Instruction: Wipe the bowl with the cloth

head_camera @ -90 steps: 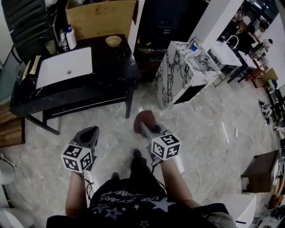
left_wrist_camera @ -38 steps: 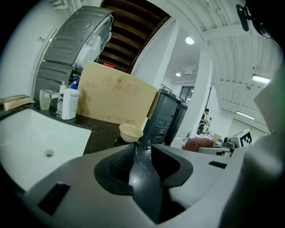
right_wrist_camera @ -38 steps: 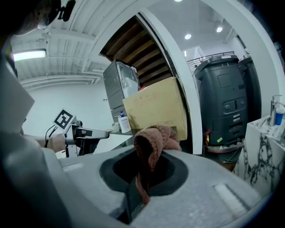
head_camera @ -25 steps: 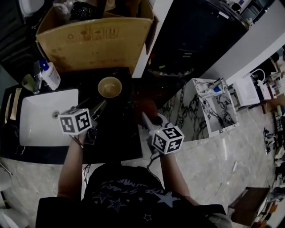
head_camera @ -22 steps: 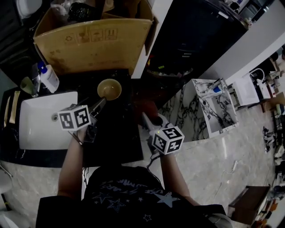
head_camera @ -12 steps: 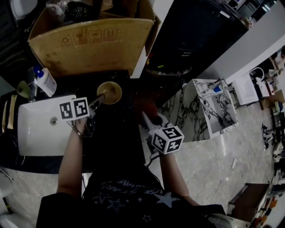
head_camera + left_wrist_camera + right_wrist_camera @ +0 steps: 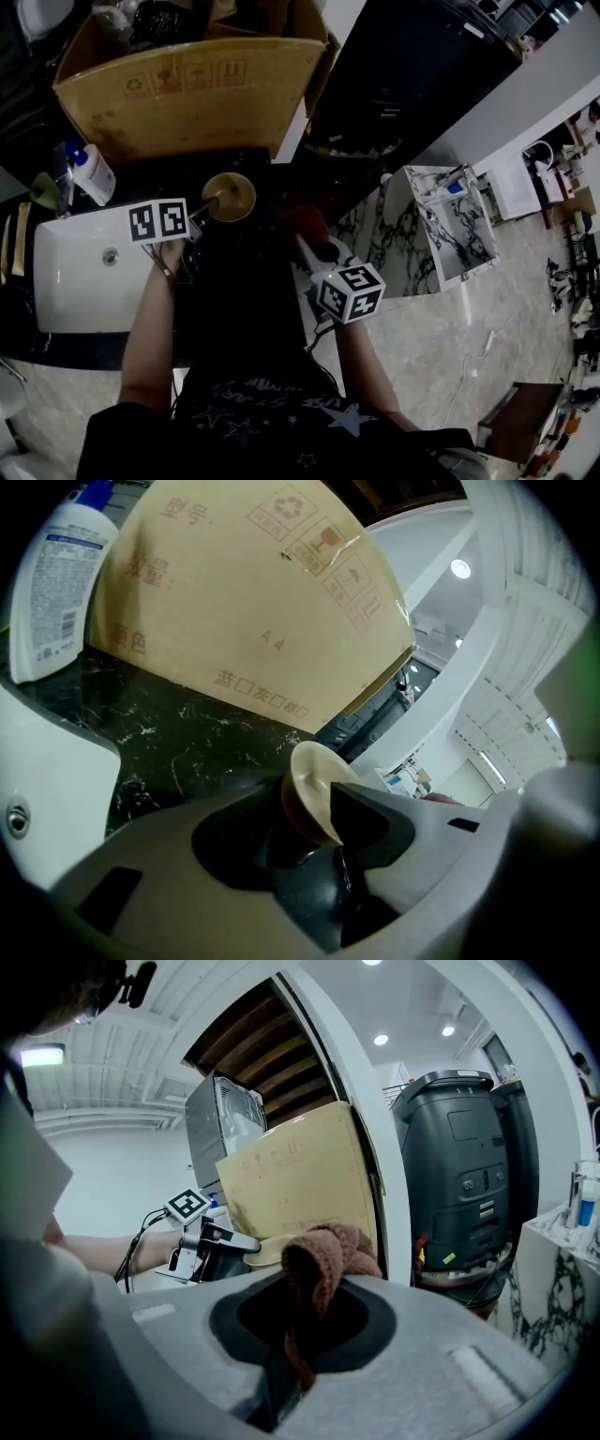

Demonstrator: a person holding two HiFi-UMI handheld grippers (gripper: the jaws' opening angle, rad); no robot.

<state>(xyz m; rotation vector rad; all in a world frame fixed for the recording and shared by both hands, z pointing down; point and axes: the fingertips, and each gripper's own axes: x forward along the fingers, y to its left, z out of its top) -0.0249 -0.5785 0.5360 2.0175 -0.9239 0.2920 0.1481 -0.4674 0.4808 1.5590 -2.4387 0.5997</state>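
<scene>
A tan bowl (image 7: 232,196) (image 7: 312,778) stands on the black marble counter (image 7: 246,281), in front of a cardboard box. My left gripper (image 7: 210,209) (image 7: 306,805) has reached its near left rim. Its jaws have just been closing, one inside the bowl and one outside, with the bowl's wall between them. I do not see both pads pressing on it. My right gripper (image 7: 305,246) (image 7: 305,1326) hovers to the right of the bowl, shut on a bunched brown cloth (image 7: 302,225) (image 7: 324,1249). The right gripper view shows the left gripper (image 7: 221,1239) at the bowl (image 7: 255,1247).
A big cardboard box (image 7: 187,89) stands right behind the bowl. A white sink (image 7: 80,277) lies to the left, with a soap bottle (image 7: 90,174) at its back corner. Off the counter's right edge are the floor and a marble cabinet (image 7: 452,230).
My left gripper has moved forward and down from over the sink's edge to the bowl, and its jaws now straddle the rim. The right gripper with the cloth has barely moved.
</scene>
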